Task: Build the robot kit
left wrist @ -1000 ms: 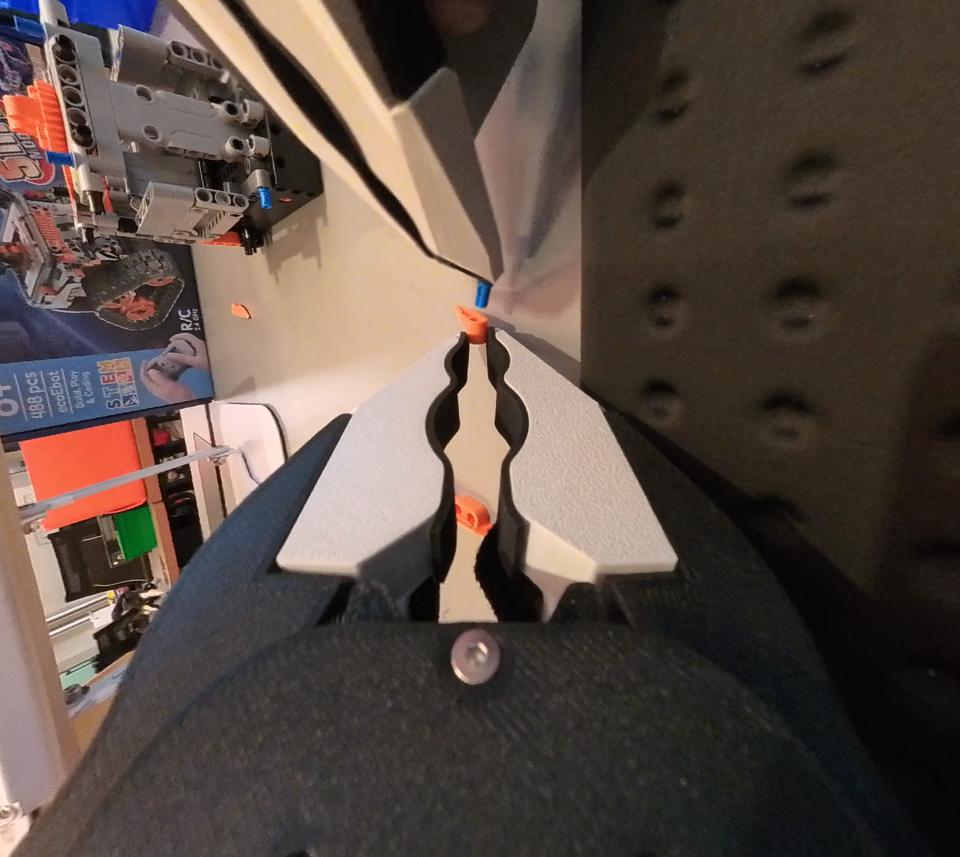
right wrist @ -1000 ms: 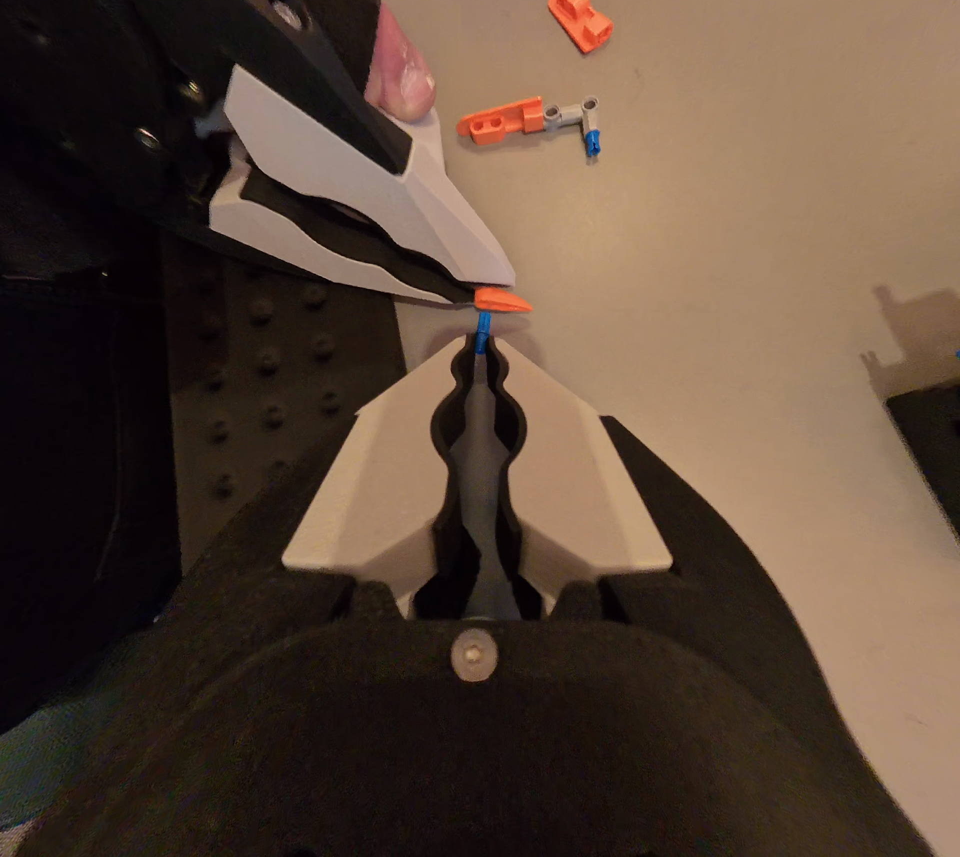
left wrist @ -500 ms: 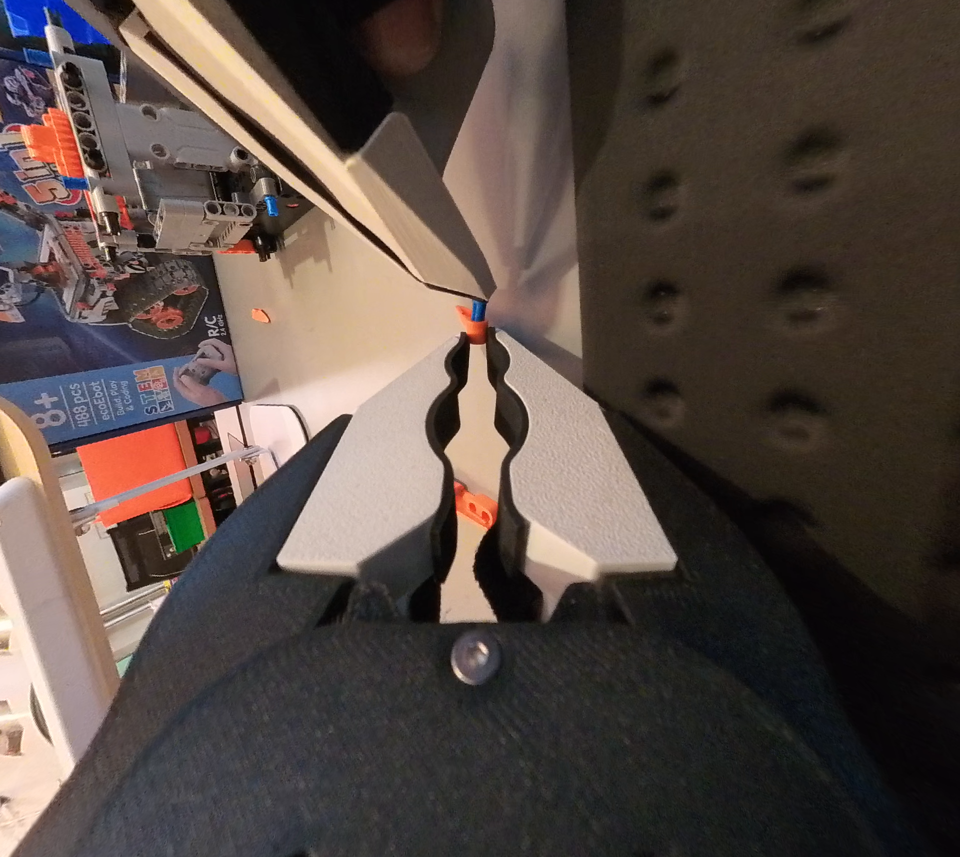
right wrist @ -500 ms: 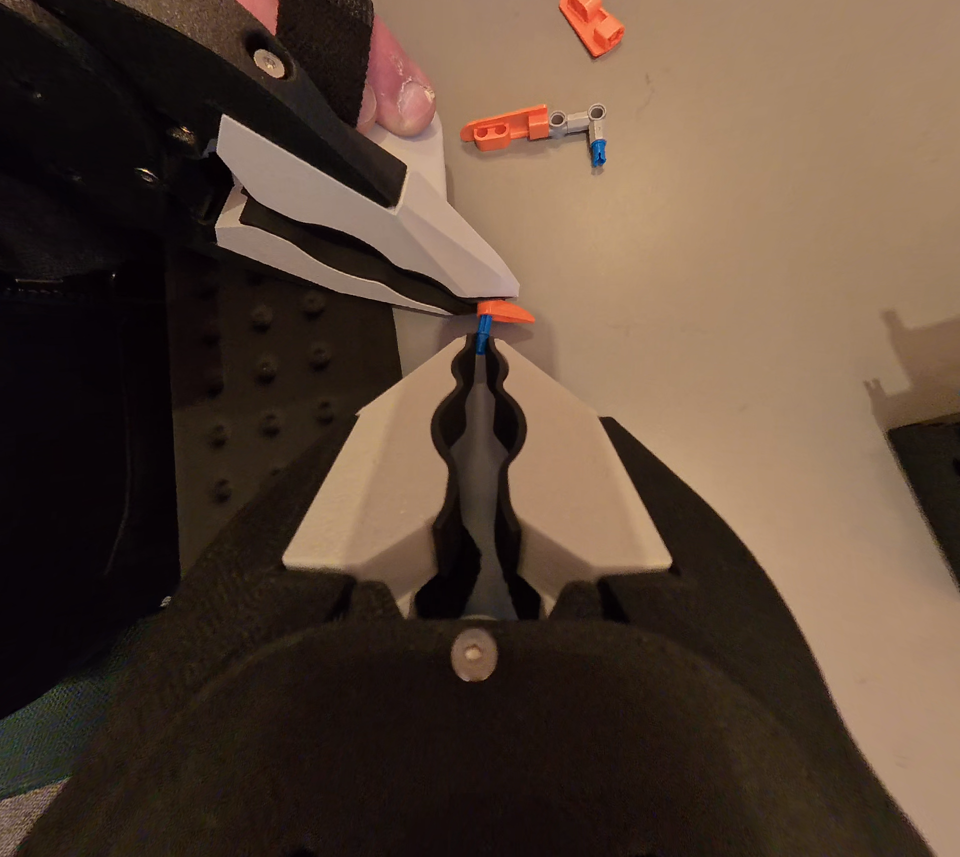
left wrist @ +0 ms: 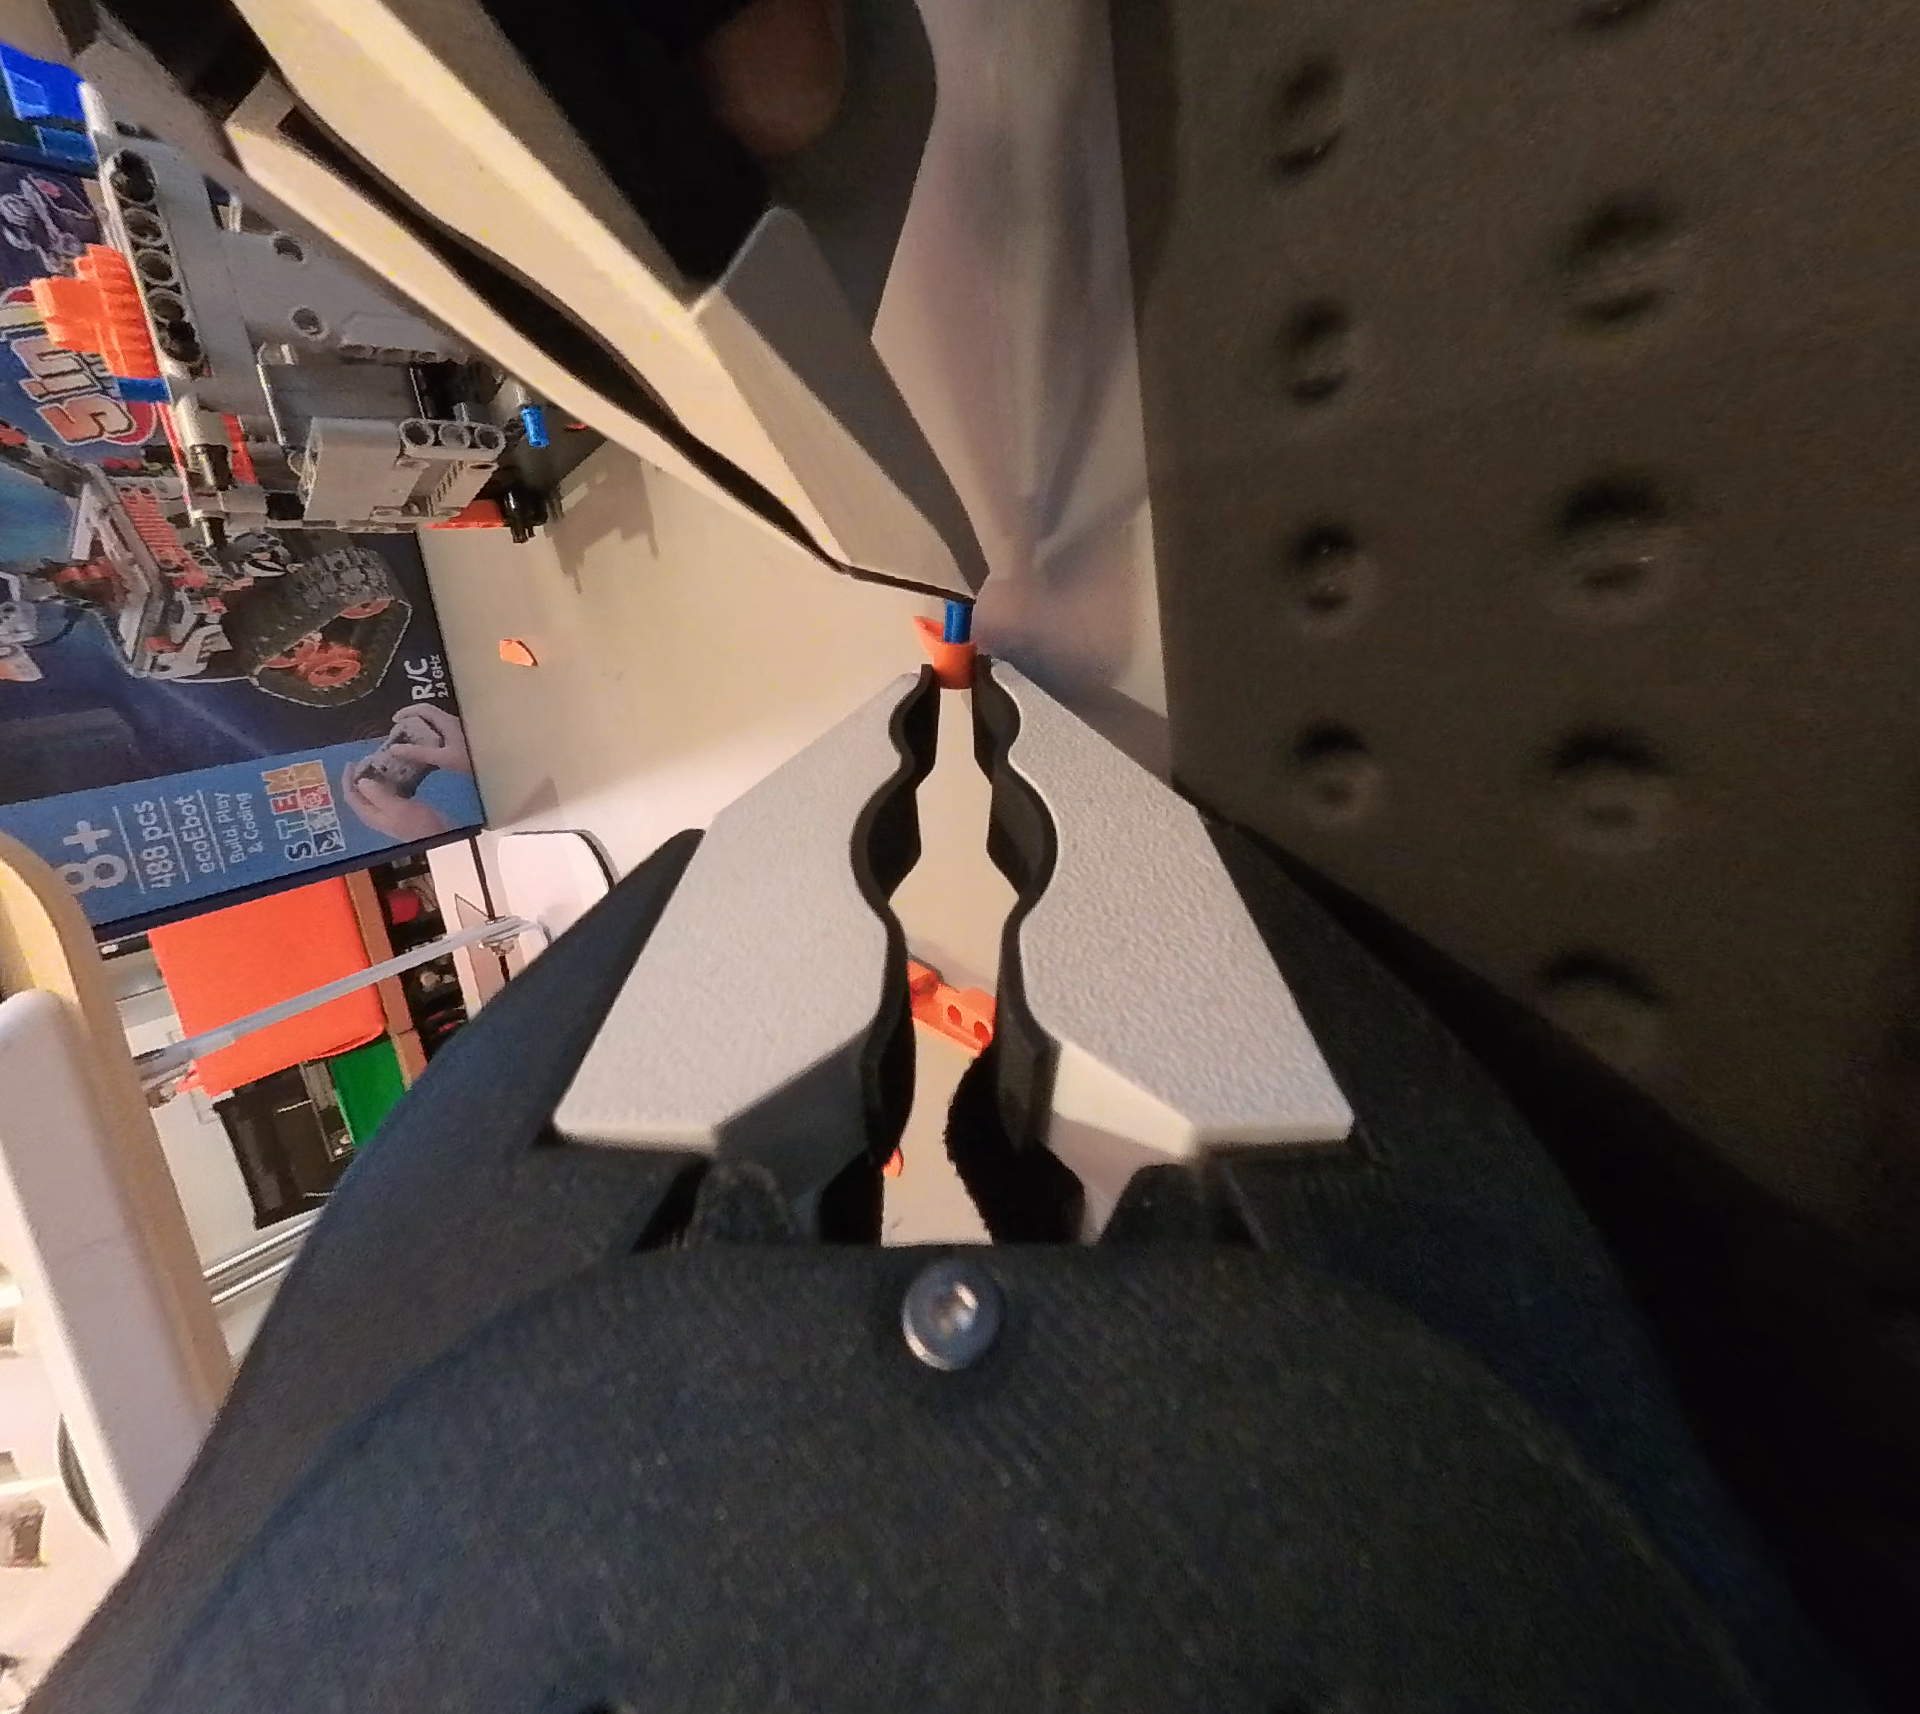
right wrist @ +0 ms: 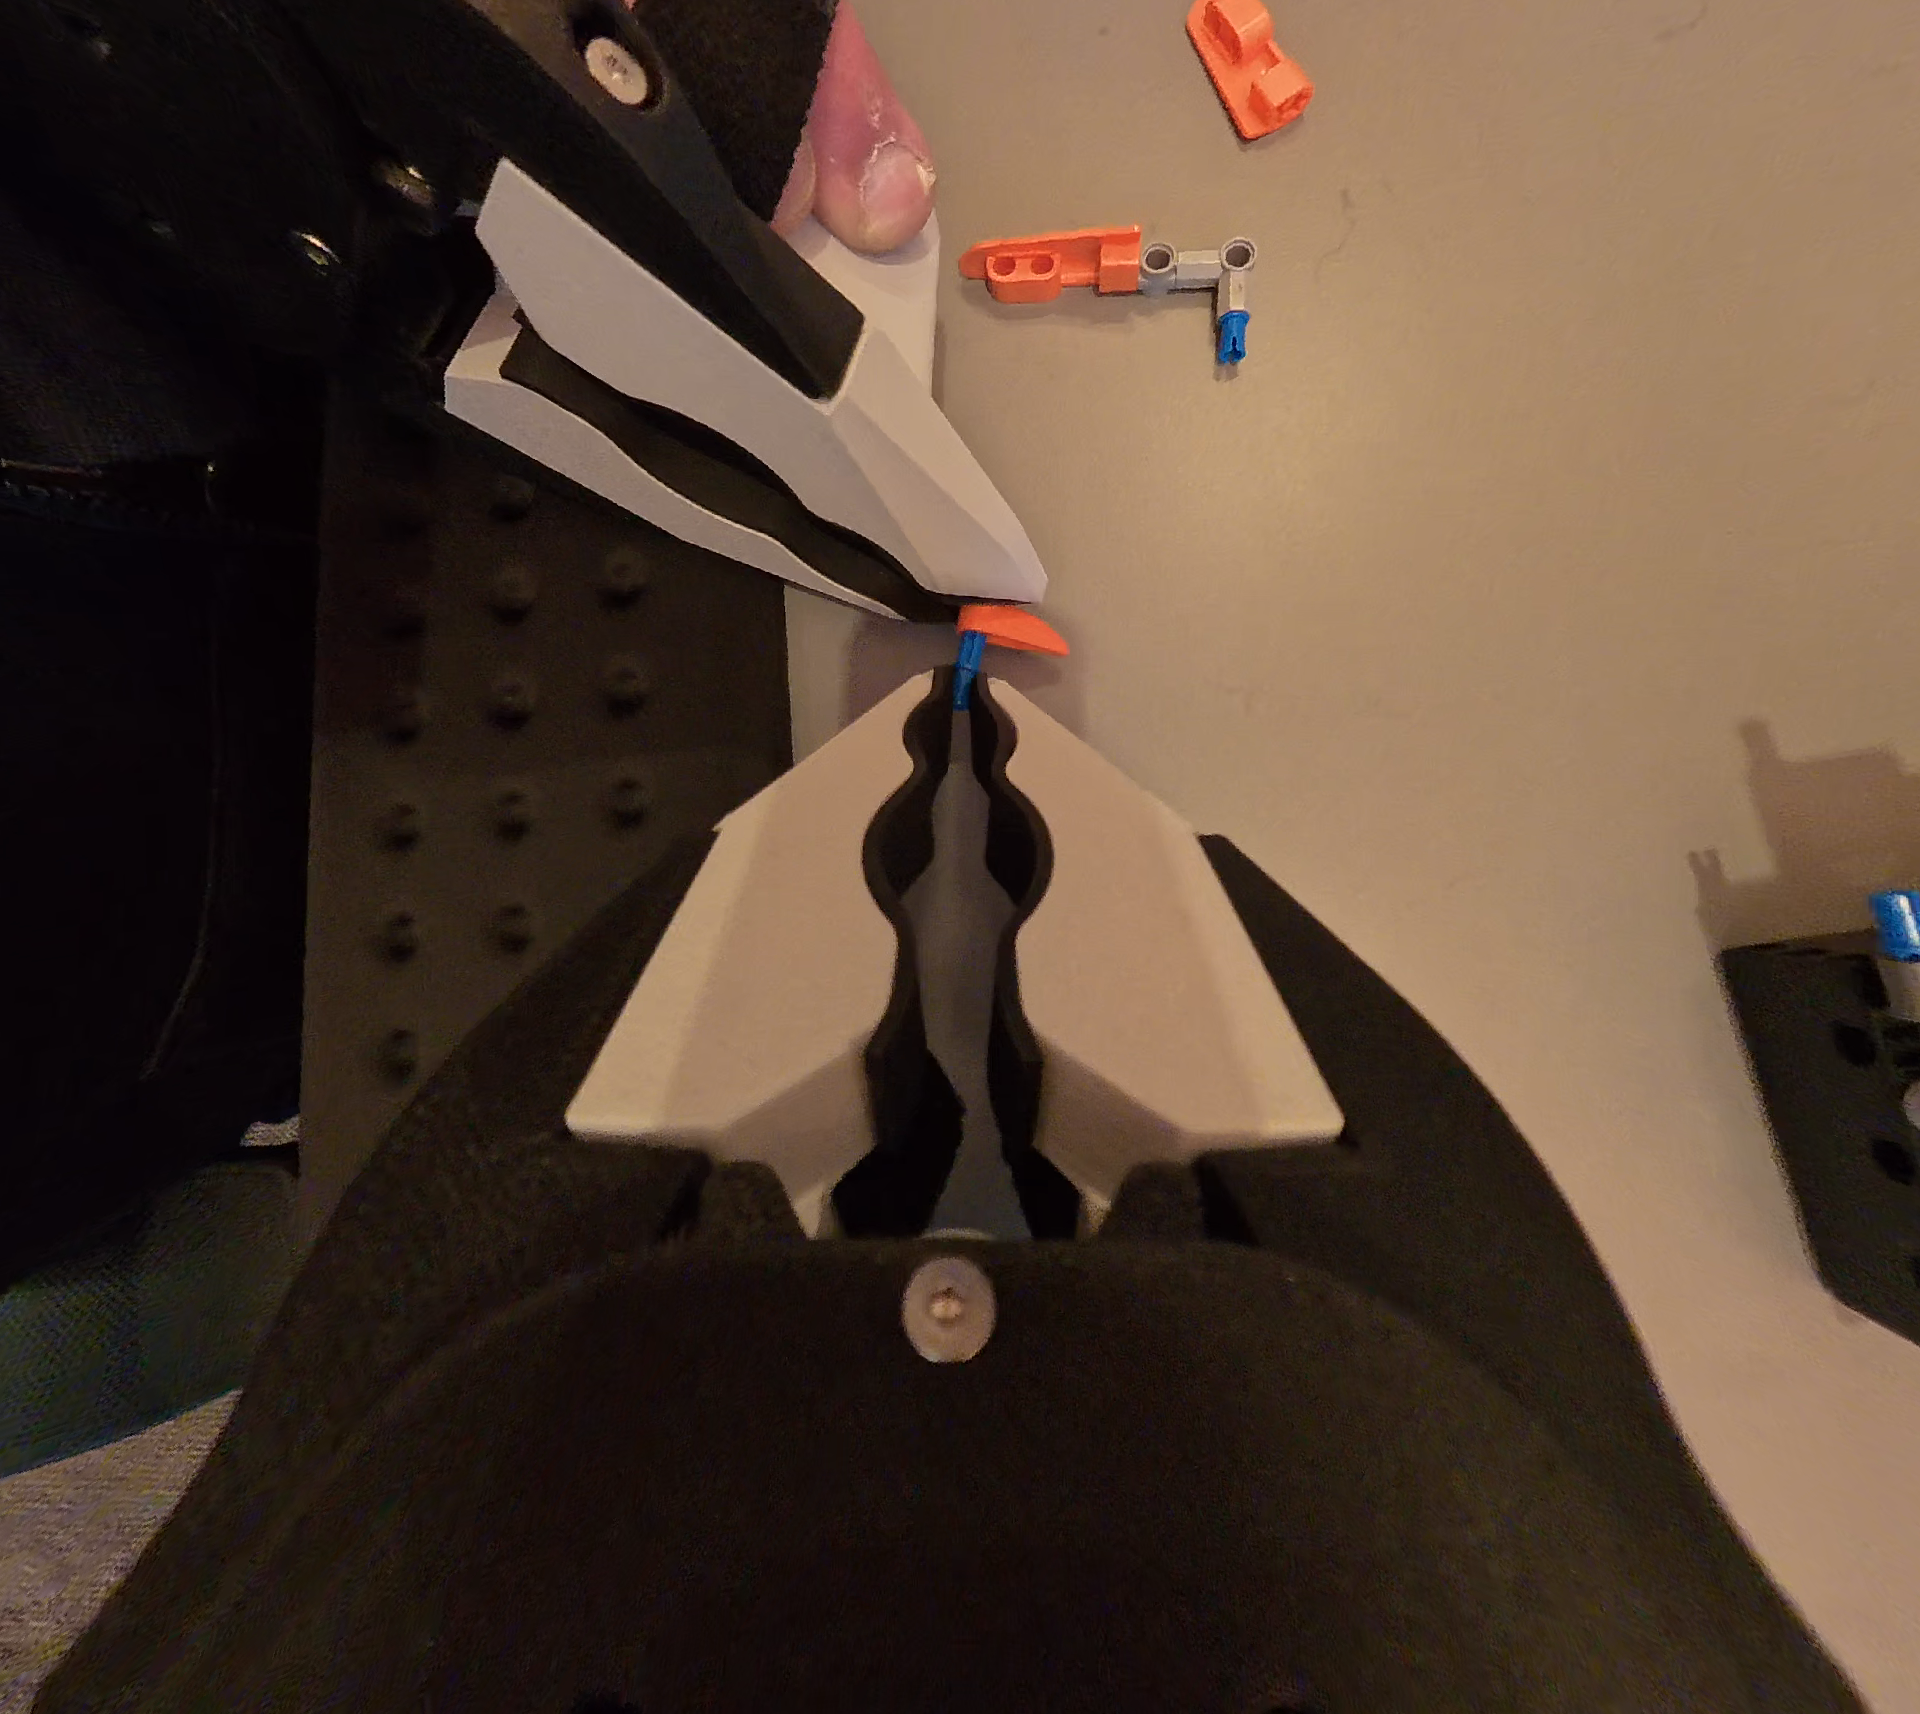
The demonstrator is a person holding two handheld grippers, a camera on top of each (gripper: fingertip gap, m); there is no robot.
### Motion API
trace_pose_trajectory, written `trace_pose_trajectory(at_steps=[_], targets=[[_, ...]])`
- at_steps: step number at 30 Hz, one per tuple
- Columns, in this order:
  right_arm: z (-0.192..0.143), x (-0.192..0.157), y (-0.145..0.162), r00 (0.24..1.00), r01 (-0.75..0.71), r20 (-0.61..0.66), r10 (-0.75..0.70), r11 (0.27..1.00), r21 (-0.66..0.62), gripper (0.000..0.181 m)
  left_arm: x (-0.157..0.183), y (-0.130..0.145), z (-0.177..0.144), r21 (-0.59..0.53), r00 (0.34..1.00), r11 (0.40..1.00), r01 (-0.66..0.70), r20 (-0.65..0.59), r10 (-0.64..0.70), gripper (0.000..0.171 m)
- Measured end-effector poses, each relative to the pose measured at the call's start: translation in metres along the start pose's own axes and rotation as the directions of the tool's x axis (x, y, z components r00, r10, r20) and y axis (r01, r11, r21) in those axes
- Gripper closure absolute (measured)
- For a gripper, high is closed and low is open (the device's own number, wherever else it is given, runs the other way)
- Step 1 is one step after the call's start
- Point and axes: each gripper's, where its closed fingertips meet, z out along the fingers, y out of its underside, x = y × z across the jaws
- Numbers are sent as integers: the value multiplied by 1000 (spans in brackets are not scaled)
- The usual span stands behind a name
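My left gripper [left wrist: 954, 675] is shut on a small orange brick piece [left wrist: 952, 654] at its tips. My right gripper [right wrist: 968, 690] is shut on a small blue pin [right wrist: 969, 662]. The two grippers meet tip to tip above the beige table [right wrist: 1455, 584]. In the right wrist view the orange piece [right wrist: 1013, 628] sits on the top end of the blue pin. In the left wrist view the blue pin [left wrist: 955, 617] sticks out of the orange piece into the right gripper's tips [left wrist: 940, 578].
An orange, grey and blue part assembly [right wrist: 1112, 274] and an orange connector [right wrist: 1250, 60] lie on the table. A grey brick model [left wrist: 301, 386] stands by a printed box [left wrist: 208, 688]. A small orange bit [left wrist: 515, 652] lies near it. A dark studded panel [left wrist: 1538, 417] is alongside. Left and right tips are no more than a few centimetres apart.
The blue pin and the orange piece have come together from a small gap one second ago. Both grippers stay shut; the views shift slightly.
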Motion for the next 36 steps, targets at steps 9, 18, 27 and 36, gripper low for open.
trace_pose_trajectory(at_steps=[9, 18, 27, 36], targets=[[2, 2, -1, 986, 135, -93, -139, 989, -55, 181, 1, 1, 0, 23, 995, 998, 60, -84, -58, 167], [2, 4, -3, 982, 156, -100, -160, 987, -41, 181, 0, 0, 1, 29, 994, 998, 63, -88, -60, 168], [4, 4, -8, 990, 114, -83, -113, 993, 4, 181, -2, 0, 0, 31, 995, 996, 84, -62, -82, 168], [-20, 19, -35, 987, 64, -153, -37, 983, 173, 170, -34, 4, -11, 89, 979, 976, 199, 20, -202, 167]])
